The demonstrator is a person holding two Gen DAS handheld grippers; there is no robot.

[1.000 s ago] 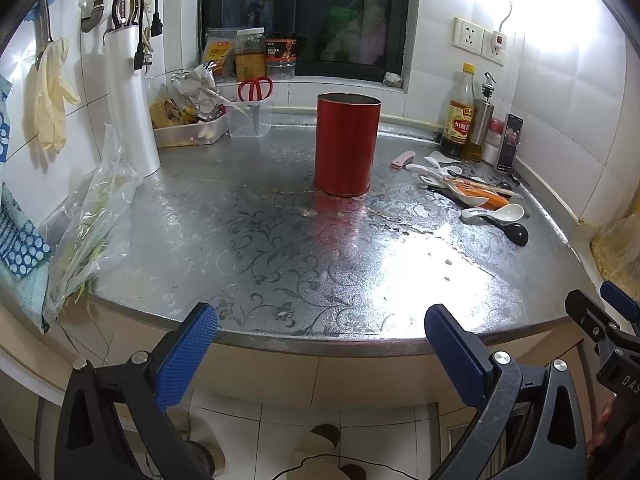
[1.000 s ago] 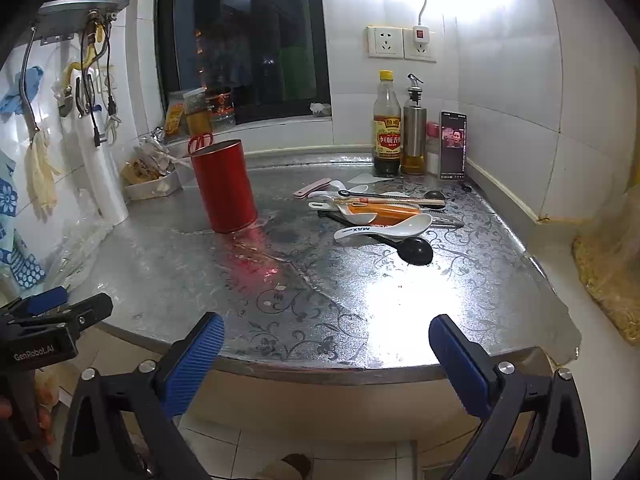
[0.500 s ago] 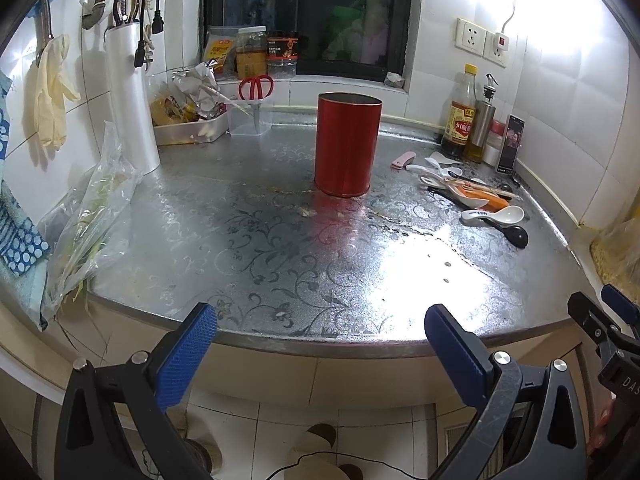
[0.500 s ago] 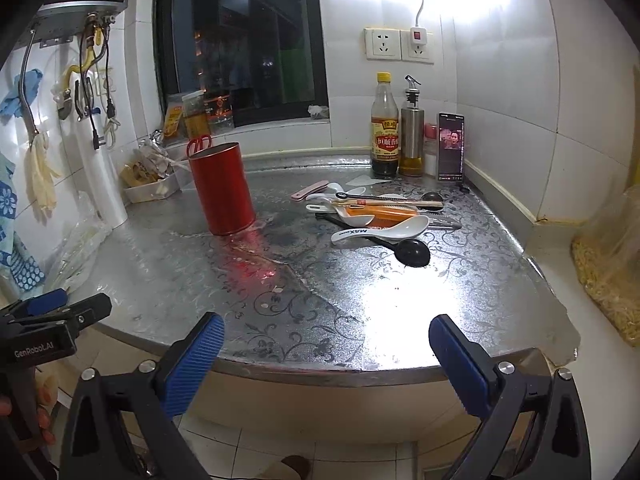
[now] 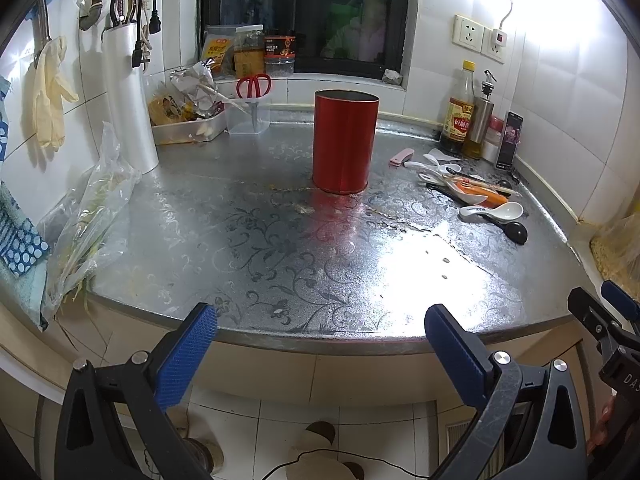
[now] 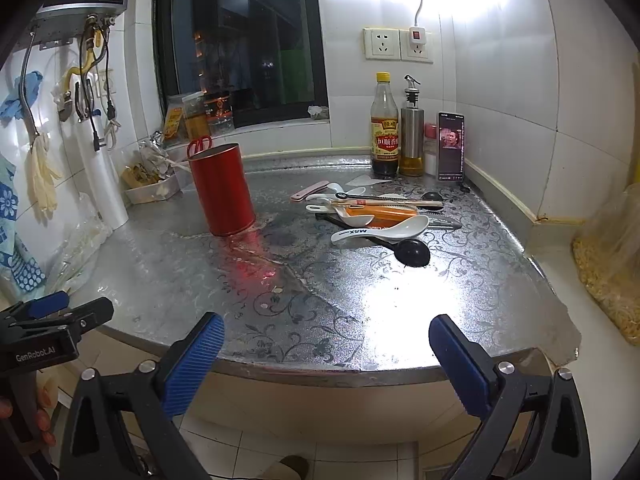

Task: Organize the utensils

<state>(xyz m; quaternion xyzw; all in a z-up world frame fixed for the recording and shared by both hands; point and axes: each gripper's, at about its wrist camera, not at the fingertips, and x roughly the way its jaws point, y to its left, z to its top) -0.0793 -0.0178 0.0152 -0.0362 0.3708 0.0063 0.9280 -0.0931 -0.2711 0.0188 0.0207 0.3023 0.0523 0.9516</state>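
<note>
A red cylindrical can (image 5: 345, 141) stands upright and open-topped mid-counter; it also shows in the right wrist view (image 6: 222, 189). A pile of utensils lies to its right: white spoons (image 6: 384, 230), a black spoon (image 6: 412, 251), an orange-handled tool (image 6: 380, 213), chopsticks (image 6: 388, 201) and a pink item (image 6: 310, 191). The pile also shows in the left wrist view (image 5: 472, 192). My left gripper (image 5: 320, 332) is open and empty, before the counter's front edge. My right gripper (image 6: 326, 342) is open and empty, at the front edge too.
Bottles (image 6: 385, 126) and a phone (image 6: 451, 146) stand at the back right wall. A tray of clutter (image 5: 188, 126) and a clear cup with red scissors (image 5: 251, 112) sit back left. A plastic bag (image 5: 88, 224) hangs over the left edge.
Both views shift slightly; the right gripper has edged a little closer to the counter. Nothing on the counter has moved.
</note>
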